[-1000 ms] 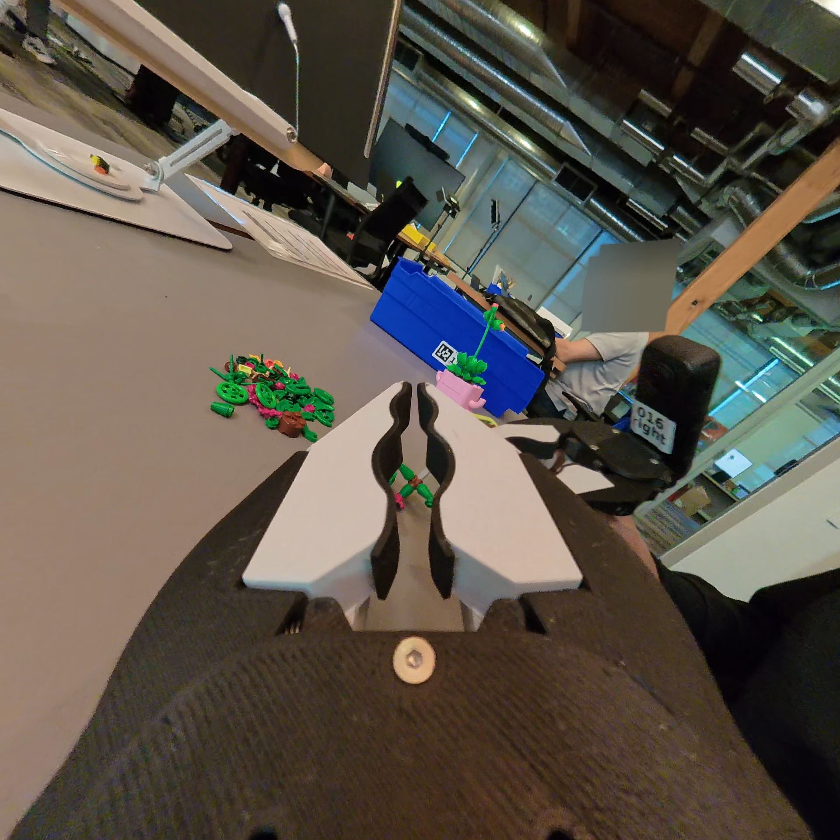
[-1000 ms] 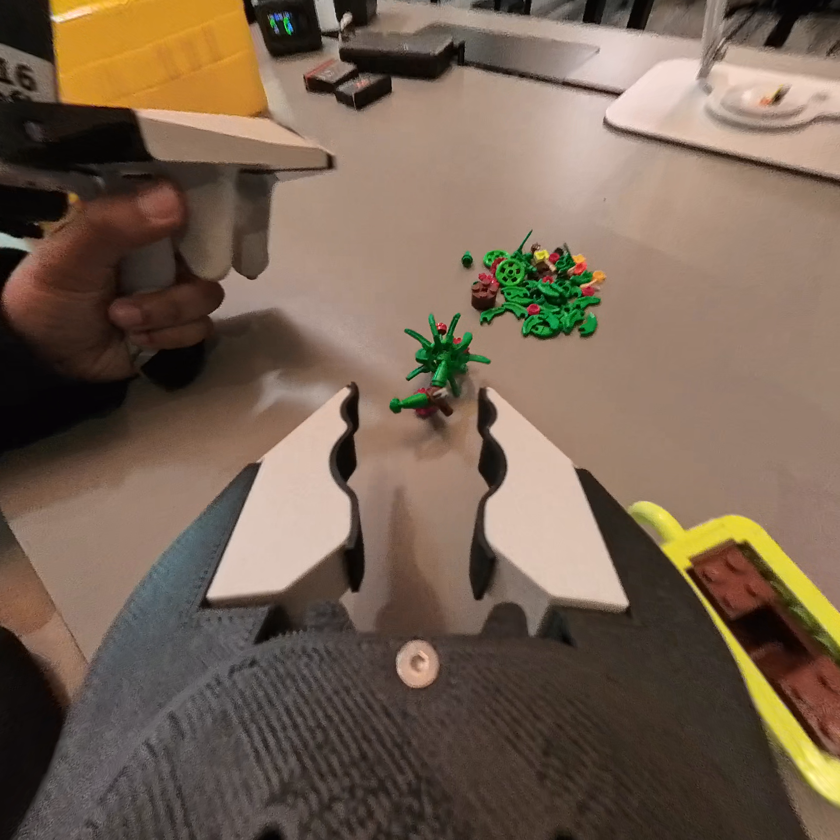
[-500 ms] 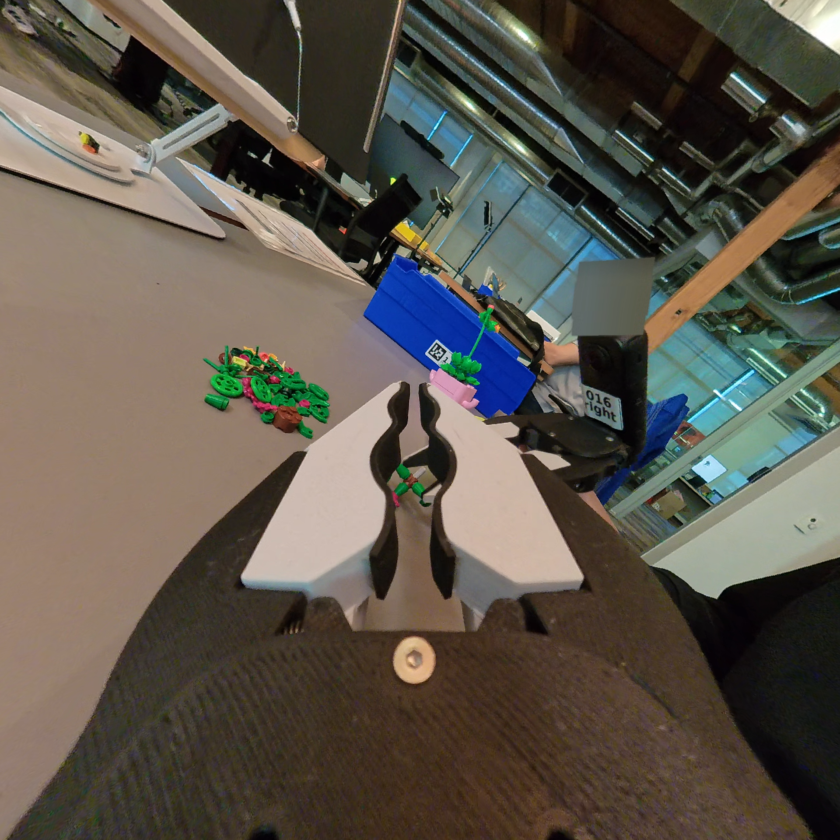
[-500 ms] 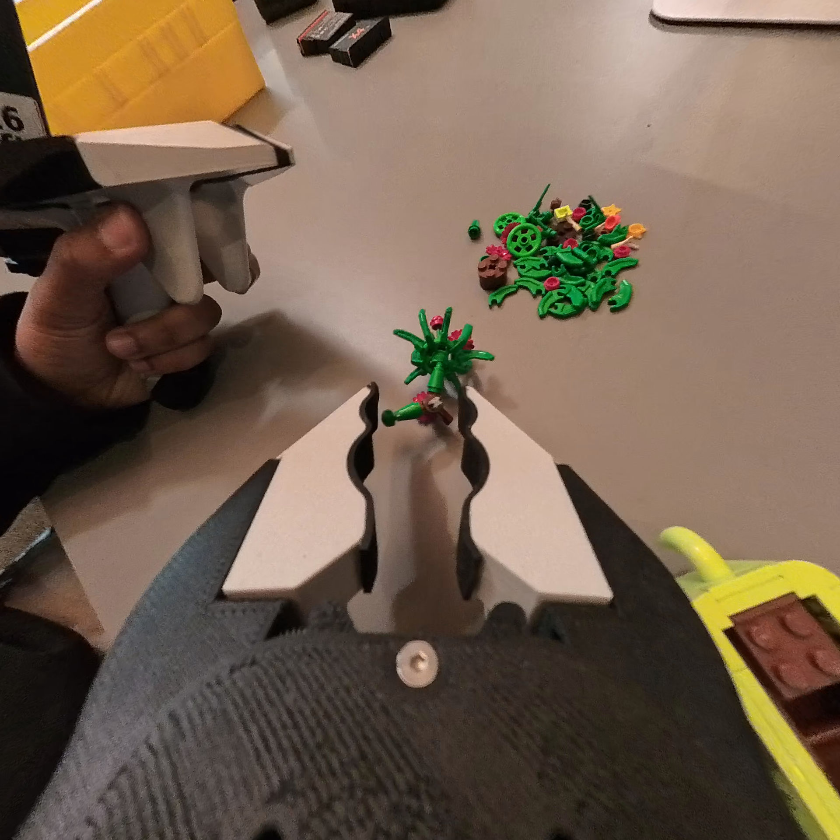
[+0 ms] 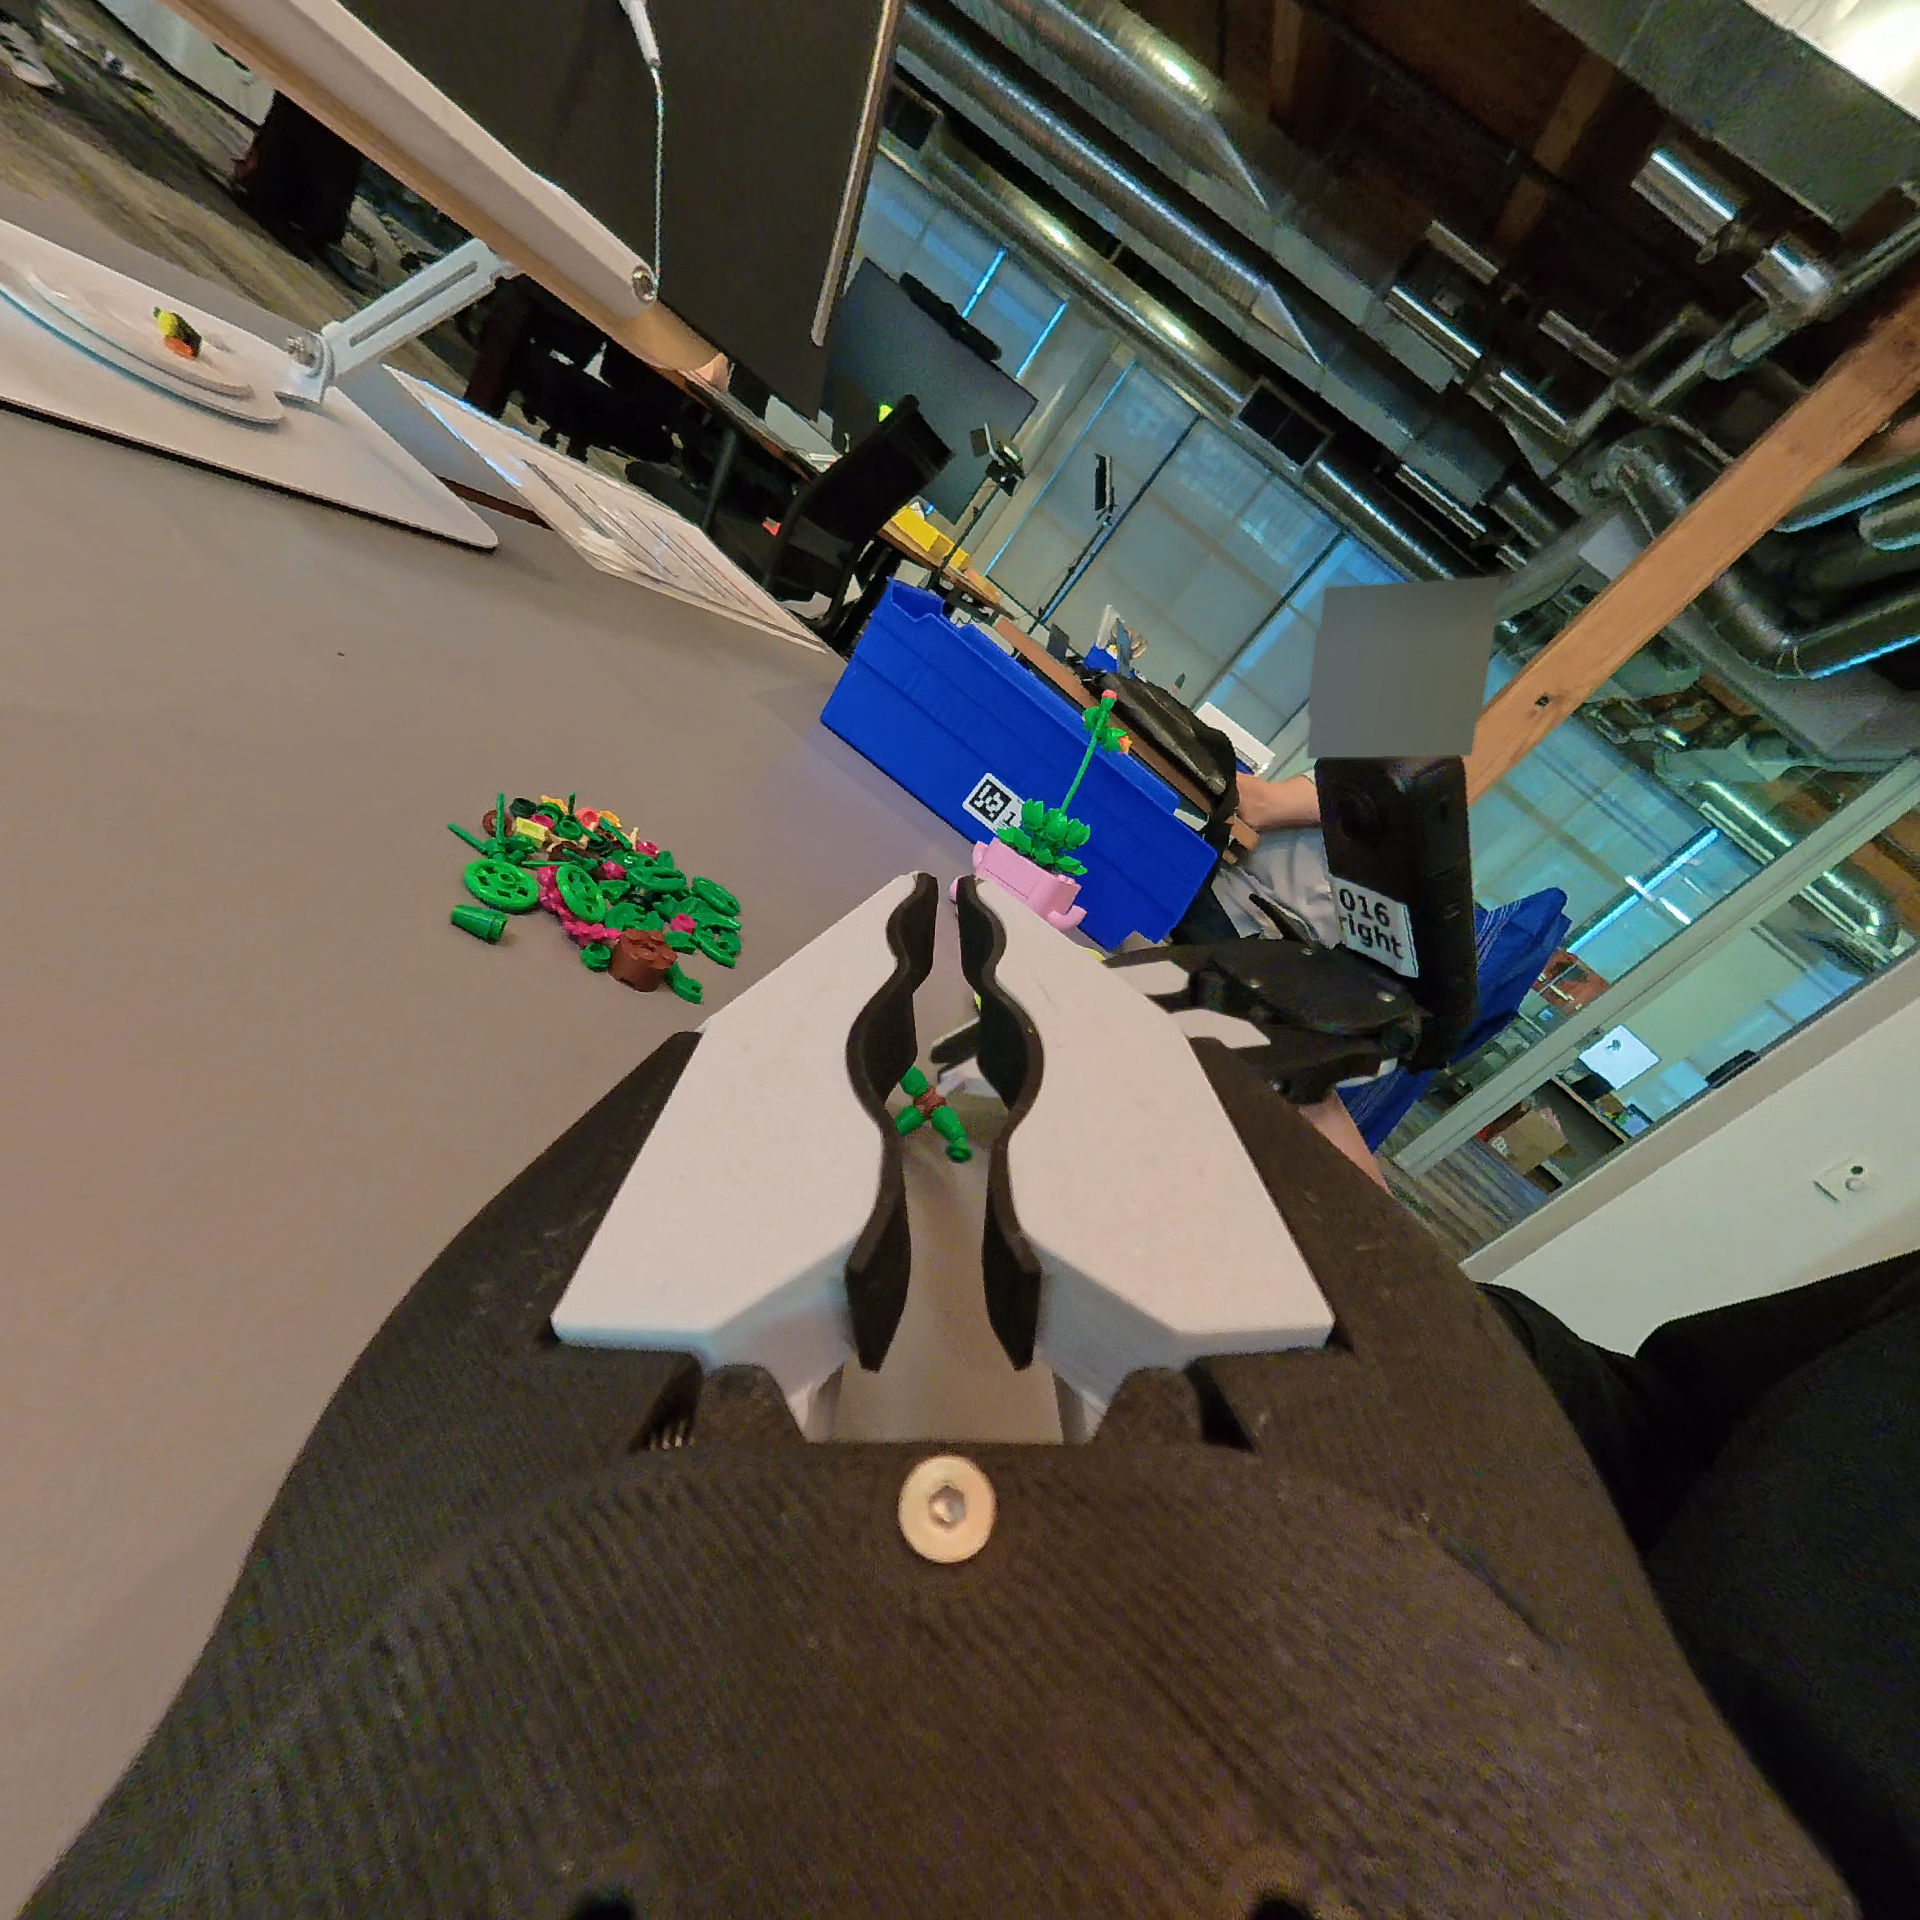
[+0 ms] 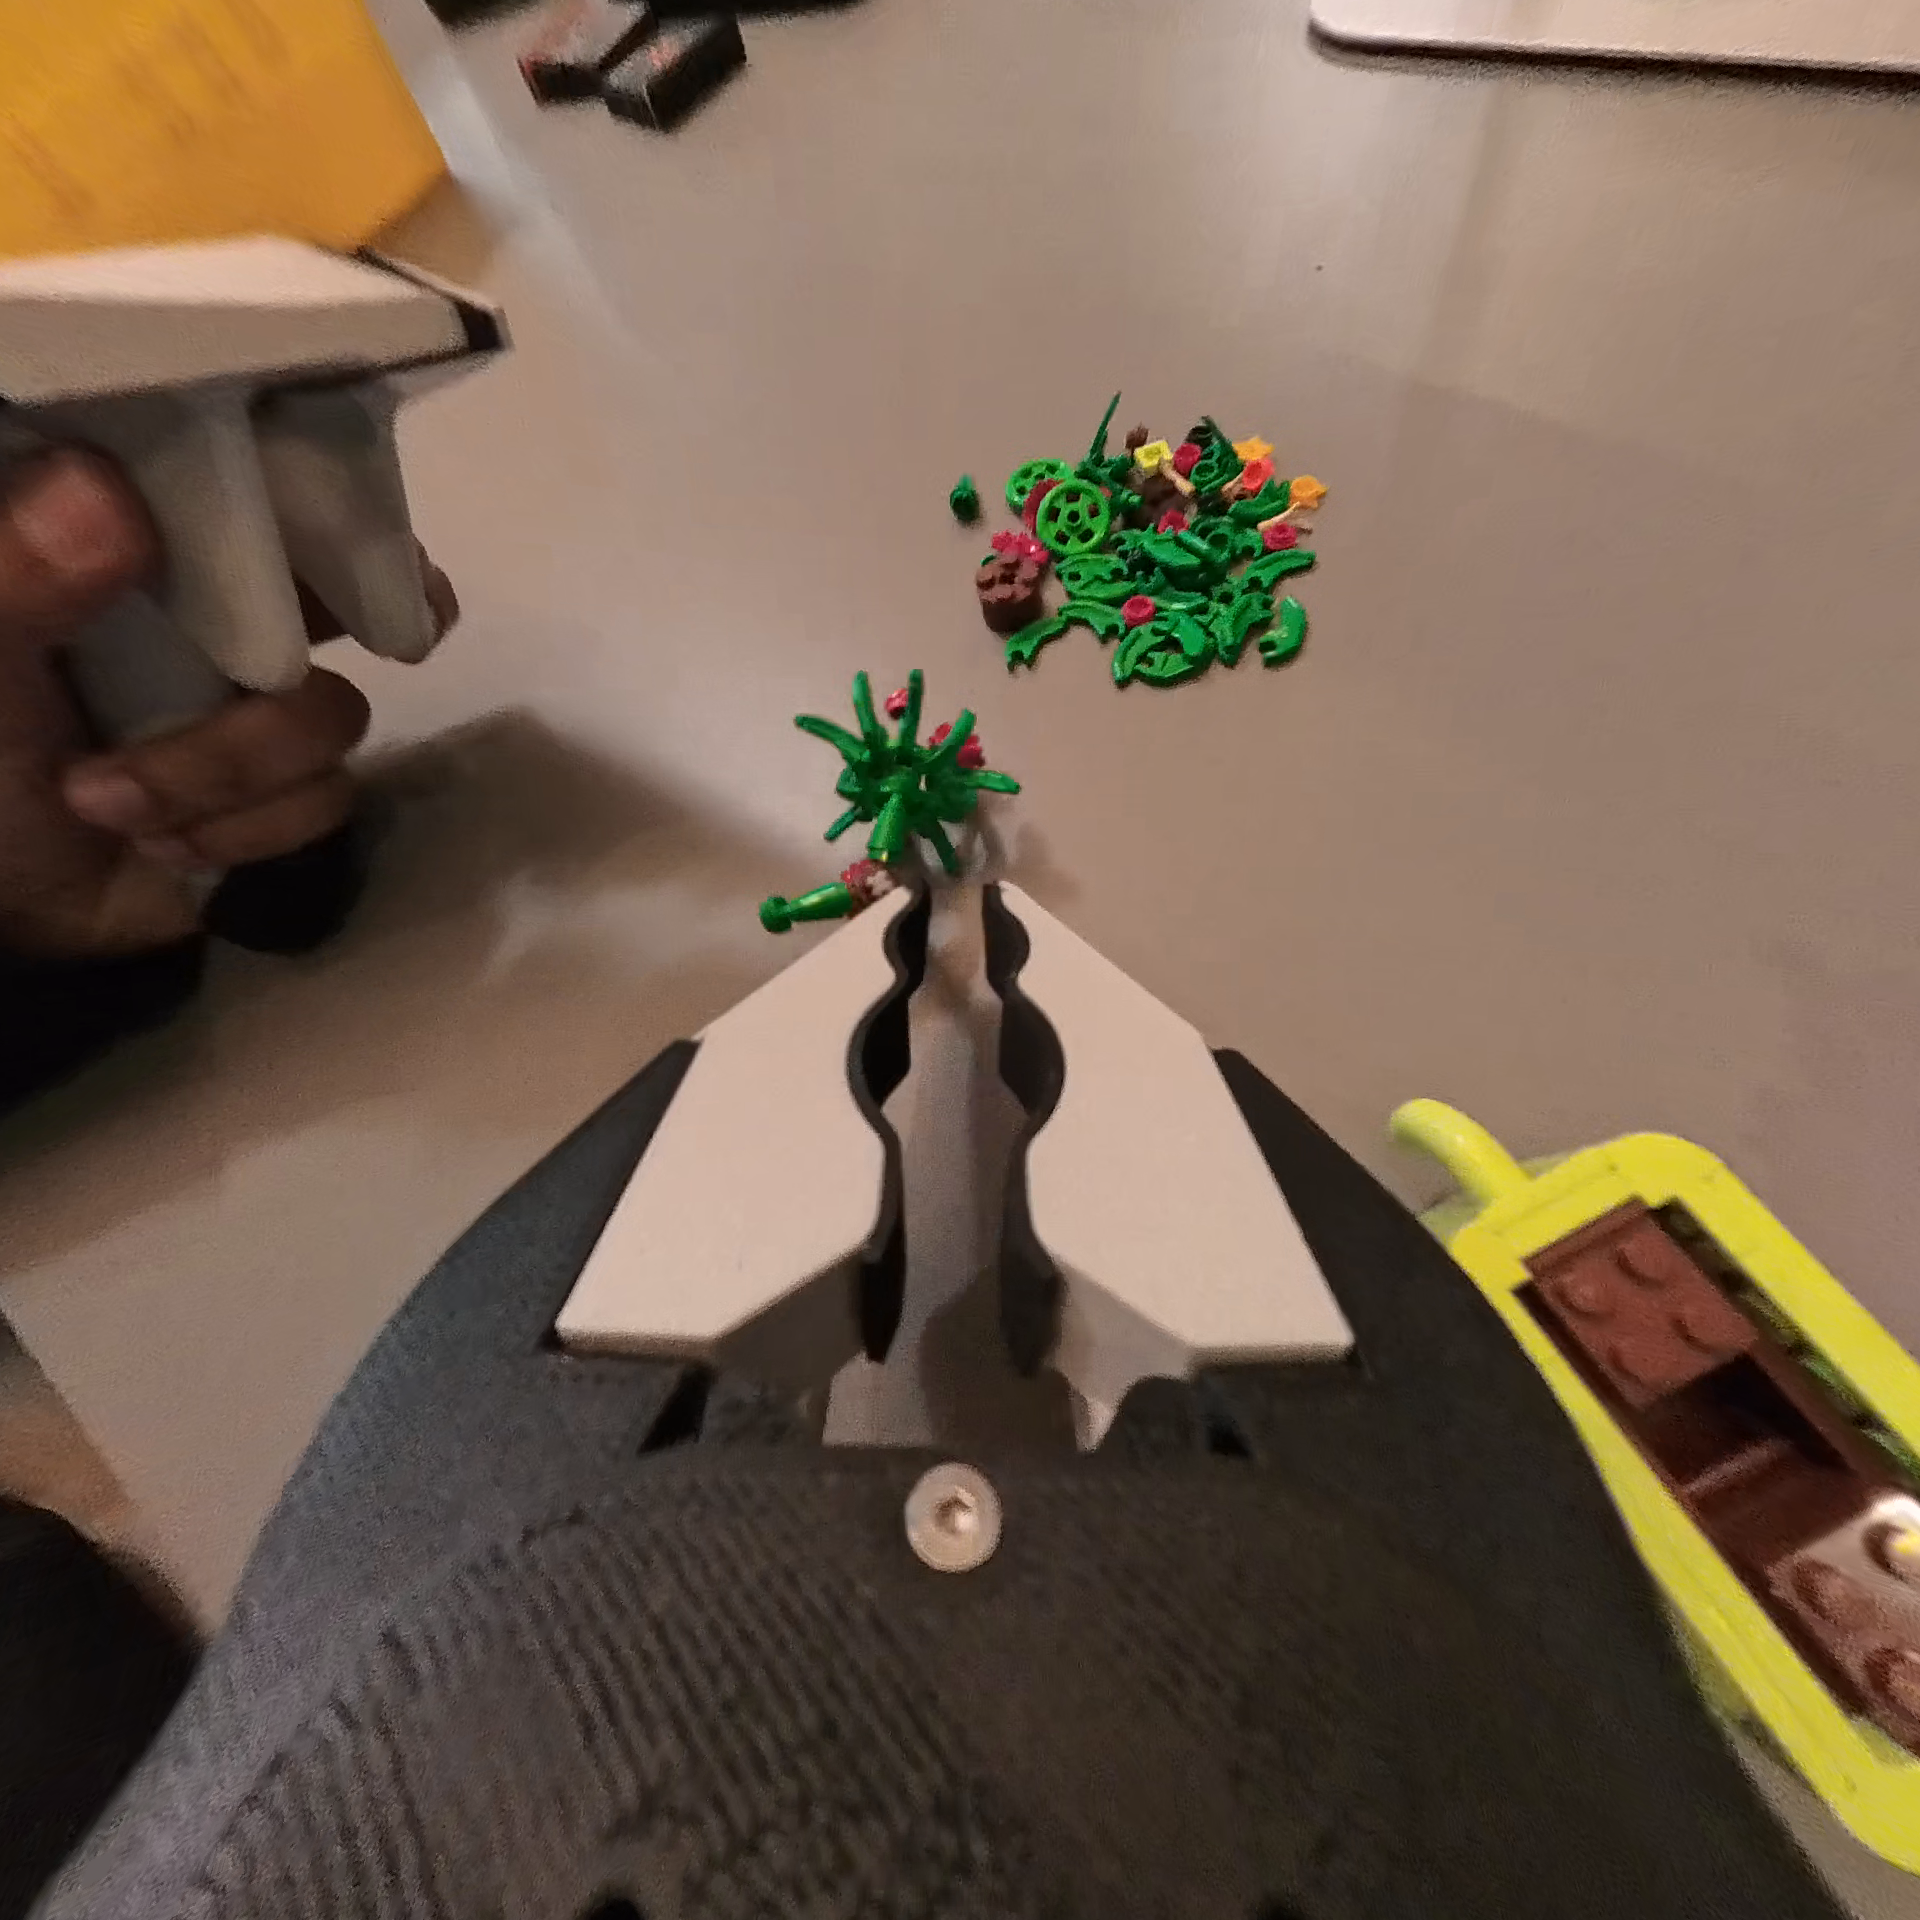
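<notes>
My right gripper (image 6: 953, 896) has its jaws drawn almost together right at a small green toy plant (image 6: 899, 779) with red buds that lies on the grey table (image 6: 1455, 831). The plant's brown joint (image 6: 868, 883) sits against my left fingertip, and a leaf ends just ahead of the narrow gap. The view is blurred, and I cannot tell whether the pads pinch it. My left gripper (image 5: 937, 883) is shut and holds nothing I can see. It hovers to the left of the plant in the right wrist view (image 6: 473, 327). The plant shows between its fingers (image 5: 928, 1112).
A pile of loose green, red and brown toy pieces (image 6: 1153, 551) lies beyond the plant. A yellow-green pot (image 6: 1486, 1236) with brown bricks is at my right. A yellow bin (image 6: 187, 114), a pink pot with a plant (image 5: 1023, 868) and a blue bin (image 5: 997, 748) stand farther off. The left gripper's tips are roughly 11 centimeters from the right gripper's.
My right gripper moved forward onto the plant and its jaws closed from wide open to a narrow gap. The plant's brown joint shifted to the left fingertip. The left gripper stayed shut.
</notes>
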Motion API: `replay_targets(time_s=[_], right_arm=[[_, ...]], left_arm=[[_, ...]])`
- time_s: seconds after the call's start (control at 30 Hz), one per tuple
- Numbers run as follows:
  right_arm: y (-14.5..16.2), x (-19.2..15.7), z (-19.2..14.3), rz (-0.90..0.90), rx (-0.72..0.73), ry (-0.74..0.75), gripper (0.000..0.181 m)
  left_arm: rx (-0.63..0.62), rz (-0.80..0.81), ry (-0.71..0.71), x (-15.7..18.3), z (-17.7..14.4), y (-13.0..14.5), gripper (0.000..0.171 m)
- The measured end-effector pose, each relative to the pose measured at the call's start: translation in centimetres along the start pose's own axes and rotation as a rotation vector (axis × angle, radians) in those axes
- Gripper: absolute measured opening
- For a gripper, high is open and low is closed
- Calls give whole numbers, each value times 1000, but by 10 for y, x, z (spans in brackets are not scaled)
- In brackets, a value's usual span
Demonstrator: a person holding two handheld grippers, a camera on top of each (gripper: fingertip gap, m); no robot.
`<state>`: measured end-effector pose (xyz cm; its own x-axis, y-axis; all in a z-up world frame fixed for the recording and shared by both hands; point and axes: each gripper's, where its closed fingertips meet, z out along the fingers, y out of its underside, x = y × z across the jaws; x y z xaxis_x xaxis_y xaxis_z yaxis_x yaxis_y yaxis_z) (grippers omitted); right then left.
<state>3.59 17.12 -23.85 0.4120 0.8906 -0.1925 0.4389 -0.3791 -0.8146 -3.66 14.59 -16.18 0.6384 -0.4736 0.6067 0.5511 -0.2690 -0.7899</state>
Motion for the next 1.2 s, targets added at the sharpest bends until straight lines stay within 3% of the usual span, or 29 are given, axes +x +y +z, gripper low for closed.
replay_targets(time_s=[0.27, 0.4, 0.53, 0.77, 0.87, 1.2], right_arm=[[8, -15, 5, -70, -58, -65, 16], [0, -20, -2, -95, 6, -88, 15], [1, -26, -3, -103, 8, -122, 19], [2, -28, 4, -166, -21, -124, 20], [5, -28, 7, -176, -47, -124, 19], [6, -31, 10, -203, -65, -139, 6]], left_arm=[[-2, -4, 3, 0, 0, 0, 0], [-13, 6, 4, 2, 1, 2, 3], [-231, 84, 15, 11, 5, 31, 13], [-597, 610, -187, -6, 6, 75, 18], [-714, 697, -211, -12, 7, 93, 23], [-757, 703, -172, -13, 17, 99, 14]])
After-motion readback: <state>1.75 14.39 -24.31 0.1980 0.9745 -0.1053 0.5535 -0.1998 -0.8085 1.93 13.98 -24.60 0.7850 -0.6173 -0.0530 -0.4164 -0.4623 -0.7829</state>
